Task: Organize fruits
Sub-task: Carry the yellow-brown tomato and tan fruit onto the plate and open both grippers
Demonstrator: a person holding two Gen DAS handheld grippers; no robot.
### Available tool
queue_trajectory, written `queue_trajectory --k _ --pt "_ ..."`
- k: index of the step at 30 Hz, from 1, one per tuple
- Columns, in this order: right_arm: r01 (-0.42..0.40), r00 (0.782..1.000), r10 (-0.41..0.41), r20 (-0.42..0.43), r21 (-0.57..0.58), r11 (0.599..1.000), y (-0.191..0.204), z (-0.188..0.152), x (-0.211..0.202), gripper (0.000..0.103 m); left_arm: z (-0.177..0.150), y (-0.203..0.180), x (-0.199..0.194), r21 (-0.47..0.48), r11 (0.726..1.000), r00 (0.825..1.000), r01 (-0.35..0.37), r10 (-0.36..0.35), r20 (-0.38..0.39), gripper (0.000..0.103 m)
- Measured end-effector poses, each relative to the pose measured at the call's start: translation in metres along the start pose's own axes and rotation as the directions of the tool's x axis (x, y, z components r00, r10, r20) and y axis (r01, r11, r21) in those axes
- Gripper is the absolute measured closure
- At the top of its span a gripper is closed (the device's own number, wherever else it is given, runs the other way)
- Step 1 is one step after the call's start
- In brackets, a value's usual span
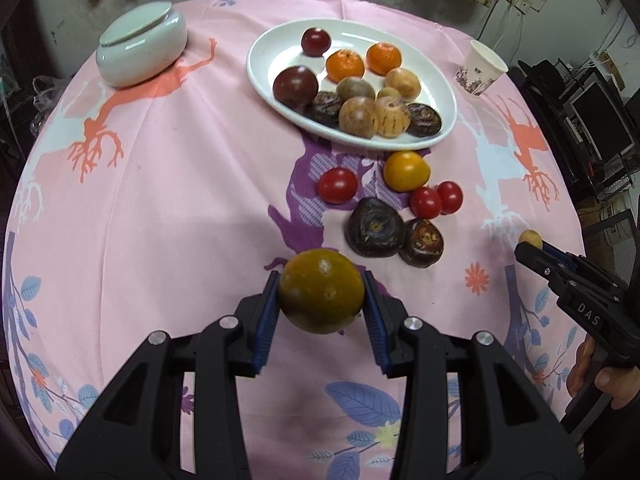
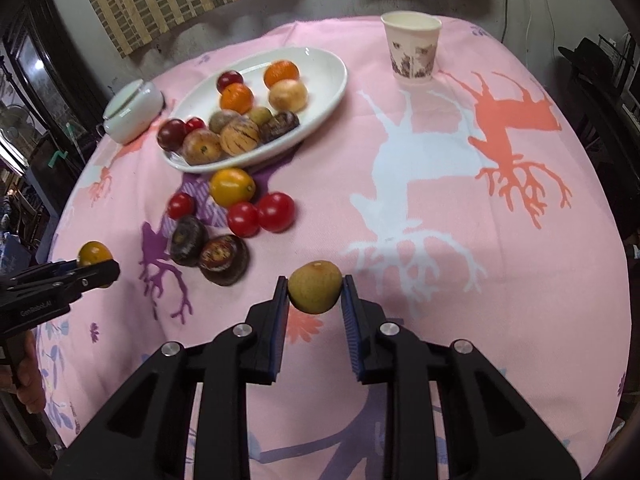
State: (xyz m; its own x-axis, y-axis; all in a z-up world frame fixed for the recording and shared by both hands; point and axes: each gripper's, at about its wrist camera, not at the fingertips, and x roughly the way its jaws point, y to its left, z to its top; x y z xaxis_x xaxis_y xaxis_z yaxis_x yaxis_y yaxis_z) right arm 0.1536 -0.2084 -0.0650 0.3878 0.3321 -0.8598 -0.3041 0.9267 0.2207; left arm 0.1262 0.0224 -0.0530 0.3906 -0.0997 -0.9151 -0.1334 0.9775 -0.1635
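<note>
My left gripper (image 1: 321,298) is shut on a greenish-orange round fruit (image 1: 321,290), held just above the pink cloth. My right gripper (image 2: 315,294) is shut on a small tan fruit (image 2: 315,287), also clear of the cloth. Each gripper shows at the edge of the other's view, the right gripper (image 1: 530,245) at the right and the left gripper (image 2: 96,266) at the left. A white oval plate (image 1: 400,42) holds several fruits: oranges, plums, tan and dark ones. Loose on the cloth lie a yellow tomato (image 1: 406,171), three red tomatoes (image 1: 337,185) and two dark fruits (image 1: 374,227).
A white lidded bowl (image 1: 142,50) stands at the back left of the round table. A patterned paper cup (image 2: 412,50) stands at the back right. A hand (image 1: 612,380) grips the right tool's handle. Dark furniture surrounds the table.
</note>
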Motion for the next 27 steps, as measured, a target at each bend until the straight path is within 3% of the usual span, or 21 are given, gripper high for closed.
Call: queue_trajectory --k 13,19,27 --pt "-0.102 0.989 0.107 0.104 -0.056 0.993 0.027 0.067 -0.015 0.076 0.066 -0.015 -0.014 0.076 0.997 0.994 0.031 -0.038 0.098 0.063" --pt "-0.151 0.982 0.155 0.107 -0.04 0.988 0.031 0.105 0.012 0.076 0.109 -0.021 0.005 0.088 0.996 0.992 0.014 -0.025 0.125 0.063" --pt "-0.144 0.988 0.144 0.062 -0.003 0.99 0.028 0.135 0.062 0.076 0.143 -0.021 0.053 0.078 0.997 0.998 0.002 -0.007 0.069 0.062"
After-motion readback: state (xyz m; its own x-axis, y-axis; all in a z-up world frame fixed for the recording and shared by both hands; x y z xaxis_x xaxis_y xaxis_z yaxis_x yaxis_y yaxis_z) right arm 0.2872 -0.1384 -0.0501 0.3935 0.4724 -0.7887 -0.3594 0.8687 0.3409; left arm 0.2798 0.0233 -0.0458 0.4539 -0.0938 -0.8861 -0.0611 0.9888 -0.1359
